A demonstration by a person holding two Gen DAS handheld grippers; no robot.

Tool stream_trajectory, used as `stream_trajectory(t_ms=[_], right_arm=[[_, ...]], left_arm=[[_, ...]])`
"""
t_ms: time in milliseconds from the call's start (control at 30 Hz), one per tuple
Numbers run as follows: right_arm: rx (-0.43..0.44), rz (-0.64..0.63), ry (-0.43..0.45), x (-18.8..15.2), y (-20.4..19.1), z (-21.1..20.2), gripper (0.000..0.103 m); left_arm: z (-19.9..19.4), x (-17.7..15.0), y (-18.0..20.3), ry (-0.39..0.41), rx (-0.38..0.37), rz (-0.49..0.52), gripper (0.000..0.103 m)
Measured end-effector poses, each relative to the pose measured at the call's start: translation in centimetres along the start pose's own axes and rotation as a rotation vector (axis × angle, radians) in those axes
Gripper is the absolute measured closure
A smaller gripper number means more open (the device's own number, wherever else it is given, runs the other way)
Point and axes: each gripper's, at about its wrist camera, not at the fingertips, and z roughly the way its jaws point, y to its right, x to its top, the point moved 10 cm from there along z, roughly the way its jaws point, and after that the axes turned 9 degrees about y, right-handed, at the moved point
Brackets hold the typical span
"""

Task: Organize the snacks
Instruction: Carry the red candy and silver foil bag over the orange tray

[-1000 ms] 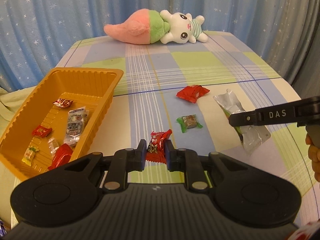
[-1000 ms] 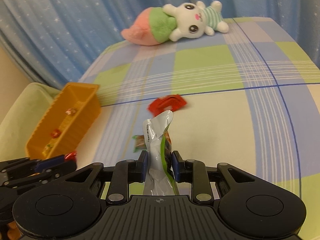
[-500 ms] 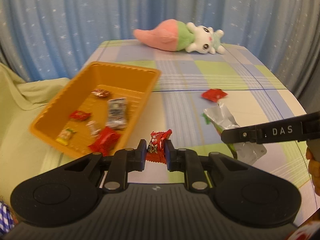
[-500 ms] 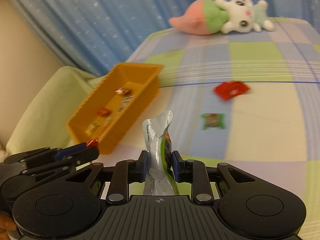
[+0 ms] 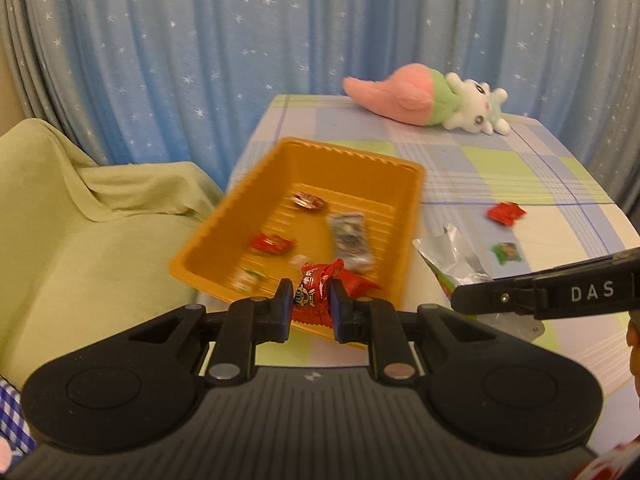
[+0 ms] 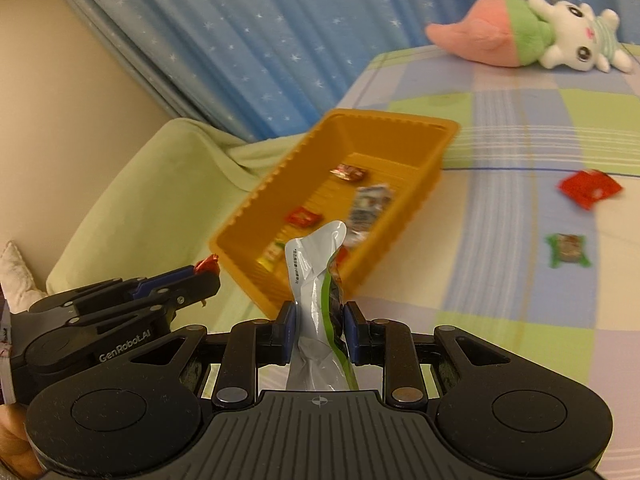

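My left gripper (image 5: 310,307) is shut on a red candy wrapper (image 5: 316,292), held just before the near rim of the orange tray (image 5: 348,152). The tray holds several small snacks. My right gripper (image 6: 318,322) is shut on a silver pouch with a green stripe (image 6: 314,276), held upright near the tray's (image 6: 384,118) front corner. In the right wrist view the left gripper (image 6: 206,276) shows at lower left with the red wrapper tip. In the left wrist view the right gripper's fingers (image 5: 560,294) and the silver pouch (image 5: 452,256) come in from the right. A red packet (image 5: 505,213) and a green-wrapped candy (image 5: 507,252) lie on the table.
A pink and green plush rabbit (image 5: 424,98) lies at the table's far edge before the blue star curtain (image 5: 240,40). A pale green covered seat (image 5: 80,216) stands left of the table. The checked tablecloth (image 6: 520,120) covers the table.
Both grippers moved left toward the orange tray with their snacks still gripped. The tray now fills the middle of both views, and the loose packets on the table have slid to the right.
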Motion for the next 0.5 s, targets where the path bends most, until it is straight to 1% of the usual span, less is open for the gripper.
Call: stream_trajectory(t_ms=[233,500], right_arm=[[-0.002,0.028,0.031,1.8,-2.4,3.6,0.077],[-0.043,0.071,0.06,3.9,-2.7,6.8,0.077]], left_arm=[[2.2,1.9,-3.3,0.019,-0.016,0.026,0.085],[6.0,3.8,-4.9,0.012,-0.07,0.046,0.085]])
